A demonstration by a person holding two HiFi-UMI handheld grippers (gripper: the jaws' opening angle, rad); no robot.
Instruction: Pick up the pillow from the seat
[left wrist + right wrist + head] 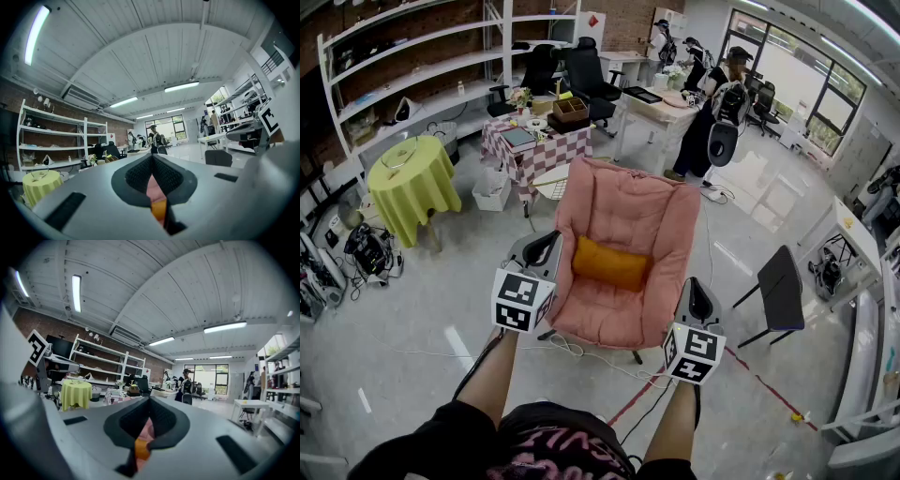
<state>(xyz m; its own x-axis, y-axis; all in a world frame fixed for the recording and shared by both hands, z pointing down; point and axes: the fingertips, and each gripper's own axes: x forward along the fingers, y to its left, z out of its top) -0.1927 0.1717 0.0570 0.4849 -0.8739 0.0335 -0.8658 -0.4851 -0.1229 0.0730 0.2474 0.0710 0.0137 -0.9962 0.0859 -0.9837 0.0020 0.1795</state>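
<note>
An orange pillow (611, 264) lies across the seat of a pink padded armchair (623, 211) in the middle of the head view. My left gripper (544, 247) hovers by the chair's left arm, its jaws shut with nothing in them. At the chair's right front corner my right gripper (697, 294) is also shut and empty. In the left gripper view the left gripper (152, 165) shows only a slit, with a sliver of the orange pillow (159, 208) below it. The right gripper view gives the same: the right gripper (149, 409) closed, a bit of pillow (141, 448) beneath.
A round table with a yellow cloth (412, 178) stands at the left, a checkered table (536, 142) behind the chair, and a black side table (780, 281) at the right. Cables (572, 352) trail on the floor by the chair. People (712, 108) stand at the back desks.
</note>
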